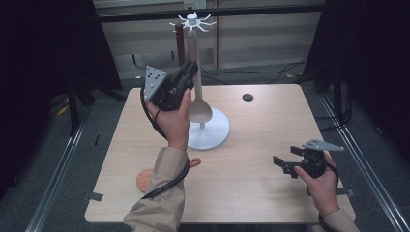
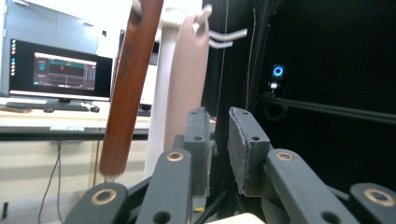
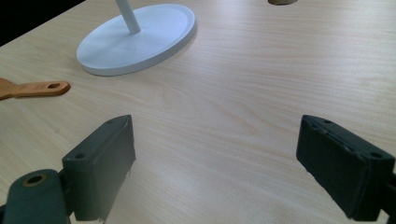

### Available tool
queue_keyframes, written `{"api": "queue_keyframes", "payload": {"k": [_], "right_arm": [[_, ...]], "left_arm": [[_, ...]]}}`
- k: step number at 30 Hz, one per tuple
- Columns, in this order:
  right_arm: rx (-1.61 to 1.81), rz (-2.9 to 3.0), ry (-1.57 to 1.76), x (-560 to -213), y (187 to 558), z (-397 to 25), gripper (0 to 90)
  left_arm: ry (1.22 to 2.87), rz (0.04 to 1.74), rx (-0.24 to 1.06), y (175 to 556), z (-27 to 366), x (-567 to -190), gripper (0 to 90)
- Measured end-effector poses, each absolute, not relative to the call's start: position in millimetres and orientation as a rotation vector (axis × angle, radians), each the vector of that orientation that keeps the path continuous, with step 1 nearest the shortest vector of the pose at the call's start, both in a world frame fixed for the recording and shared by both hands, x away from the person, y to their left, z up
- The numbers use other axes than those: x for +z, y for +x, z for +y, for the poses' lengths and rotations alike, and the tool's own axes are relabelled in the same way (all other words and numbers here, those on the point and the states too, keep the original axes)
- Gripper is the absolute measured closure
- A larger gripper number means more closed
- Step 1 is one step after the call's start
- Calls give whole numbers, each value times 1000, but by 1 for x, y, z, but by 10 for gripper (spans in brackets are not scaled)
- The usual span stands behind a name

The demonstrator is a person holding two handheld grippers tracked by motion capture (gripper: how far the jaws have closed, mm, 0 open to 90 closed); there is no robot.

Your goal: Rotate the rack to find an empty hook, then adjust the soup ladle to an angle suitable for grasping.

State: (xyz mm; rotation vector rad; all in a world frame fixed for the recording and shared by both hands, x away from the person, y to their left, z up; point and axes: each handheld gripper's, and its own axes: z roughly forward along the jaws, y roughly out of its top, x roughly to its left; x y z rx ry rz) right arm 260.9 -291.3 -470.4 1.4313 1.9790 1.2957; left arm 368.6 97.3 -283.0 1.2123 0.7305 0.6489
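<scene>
the beige spoon (image 1: 198,107) hung upright just beside the left gripper (image 1: 189,66), its fingers (image 2: 246,140) nearly pressed together, empty; right gripper (image 1: 281,165) spread, well apart.

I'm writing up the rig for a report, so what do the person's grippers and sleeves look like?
Both are black two-jaw tools. The left gripper carries a grey three-cornered plate dotted with small holes, and a black cable trails from it along the forearm. The right gripper has the same kind of grey plate on top. In the gripper views, the jaws end in flat dark pads with brass-coloured pivot rings. The sleeves are beige.
</scene>
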Motion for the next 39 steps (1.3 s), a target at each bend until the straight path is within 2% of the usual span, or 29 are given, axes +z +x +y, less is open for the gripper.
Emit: {"api": "queue_keyframes", "payload": {"k": [6, 11, 27, 39], "right_arm": [[1295, 1975, 1433, -471, 261, -291, 108], [1292, 1983, 1430, -472, 262, -290, 108], [1307, 1961, 1427, -467, 261, -291, 107], [1310, 1955, 1446, -468, 261, -294, 106]], "left_arm": [[1182, 708, 643, 371, 100, -276, 867], [1158, 683, 645, 373, 101, -269, 900], [1168, 640, 639, 384, 89, -237, 900], [1191, 674, 647, 396, 88, -234, 900]]}}
